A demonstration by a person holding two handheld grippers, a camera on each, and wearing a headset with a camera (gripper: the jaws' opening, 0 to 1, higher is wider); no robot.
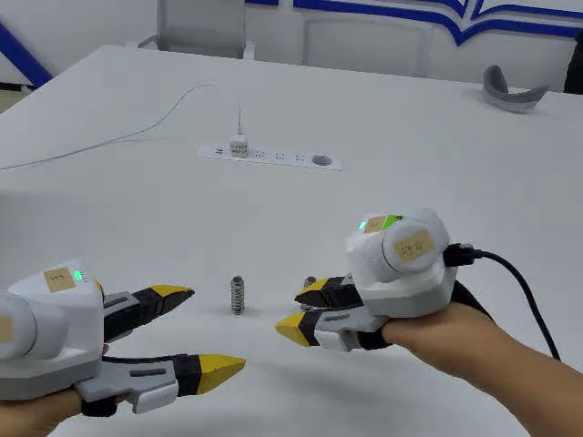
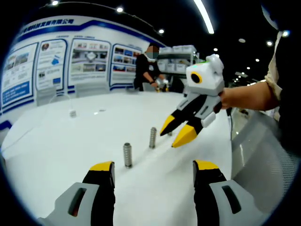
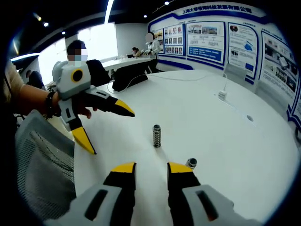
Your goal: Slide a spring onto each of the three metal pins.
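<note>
A short coiled spring [image 1: 238,295] stands upright on a pin on the white table [image 1: 410,164], between my two grippers. In the left gripper view it is the nearer spring [image 2: 127,154], and a second upright spring [image 2: 152,137] stands behind it, close to the right gripper's [image 2: 172,136] yellow tips. The right gripper view shows one spring [image 3: 156,135] ahead and a small metal piece [image 3: 191,163] by the right-hand jaw. My left gripper [image 1: 214,328] is wide open and holds nothing. My right gripper [image 1: 299,309] is narrowly open with nothing between its jaws.
A white power strip [image 1: 269,155] with a plugged-in adapter and cable lies farther back on the table. A grey curved object [image 1: 510,91] rests at the far right. A chair [image 1: 200,27] stands beyond the far edge. People sit and stand in the background.
</note>
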